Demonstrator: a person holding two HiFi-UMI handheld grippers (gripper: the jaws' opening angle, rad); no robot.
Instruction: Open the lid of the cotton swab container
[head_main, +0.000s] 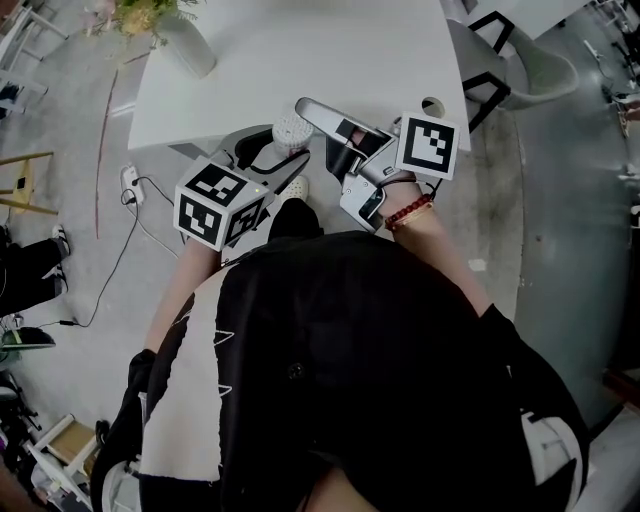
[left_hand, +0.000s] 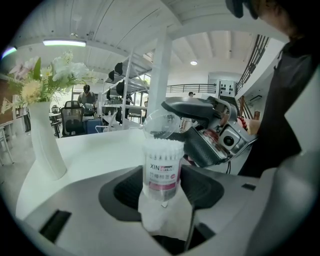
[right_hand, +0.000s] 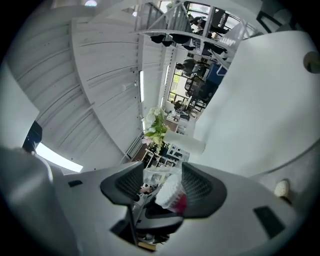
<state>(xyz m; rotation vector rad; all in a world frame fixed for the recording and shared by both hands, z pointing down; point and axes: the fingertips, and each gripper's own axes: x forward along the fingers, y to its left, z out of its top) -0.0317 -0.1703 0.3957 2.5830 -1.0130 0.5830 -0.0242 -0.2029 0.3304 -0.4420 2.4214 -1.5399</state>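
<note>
The cotton swab container (left_hand: 162, 172), a clear tube with a pink and white label, stands upright between the pads of my left gripper (left_hand: 162, 192), which is shut on it. It hangs in the air just off the table's front edge (head_main: 292, 130). White swab tips show at its open top. The clear round lid (left_hand: 160, 125) stands tilted above the swabs. My right gripper (head_main: 312, 118) reaches in from the right, and its jaws are closed on the lid (right_hand: 156, 175), with the swab tips (right_hand: 170, 192) just below. My left gripper (head_main: 275, 142) sits under its marker cube.
A white table (head_main: 300, 60) lies ahead, with a white vase of flowers (head_main: 185, 40) at its far left and a round hole (head_main: 432, 104) near the right corner. A chair (head_main: 520, 70) stands to the right. A power strip and cable (head_main: 130, 185) lie on the floor at the left.
</note>
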